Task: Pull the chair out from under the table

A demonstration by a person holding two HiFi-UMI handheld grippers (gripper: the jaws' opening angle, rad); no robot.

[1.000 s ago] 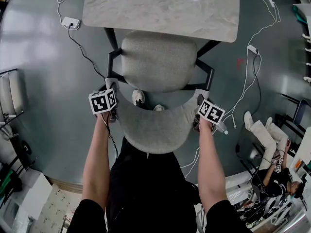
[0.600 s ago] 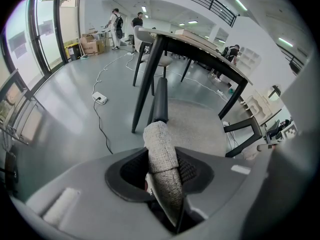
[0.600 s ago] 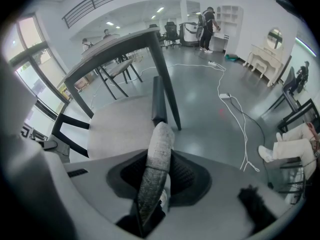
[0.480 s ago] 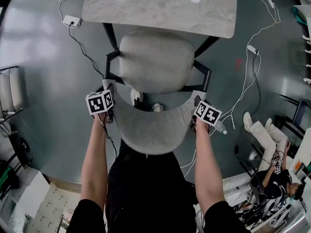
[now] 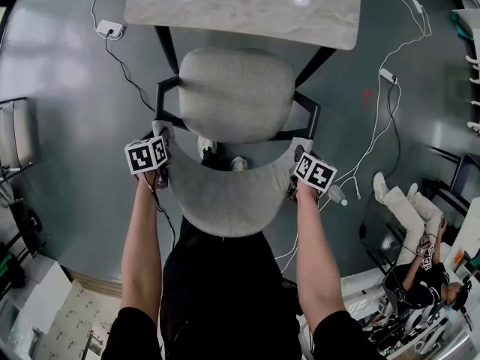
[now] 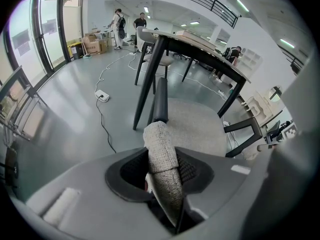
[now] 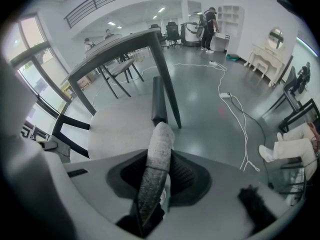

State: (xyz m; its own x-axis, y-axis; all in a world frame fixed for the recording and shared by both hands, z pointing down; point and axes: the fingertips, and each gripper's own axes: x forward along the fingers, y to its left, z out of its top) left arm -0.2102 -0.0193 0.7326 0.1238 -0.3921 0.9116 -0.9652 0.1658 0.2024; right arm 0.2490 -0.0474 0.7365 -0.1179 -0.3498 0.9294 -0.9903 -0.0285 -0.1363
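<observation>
Two straight arms [image 5: 144, 246], left hand-held gripper [image 6: 162, 170] and right hand-held gripper [image 7: 154, 180] clamped on chair [image 5: 225, 201] backrest ends.

Bare floor [image 5: 67, 126] lies open left of the chair [image 5: 236, 92]. Cables [image 5: 388, 75] cross the right side; the tabletop [image 5: 240, 10] blocks ahead.

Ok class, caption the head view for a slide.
Left gripper and right gripper clamp the chair by its backrest before the table.
</observation>
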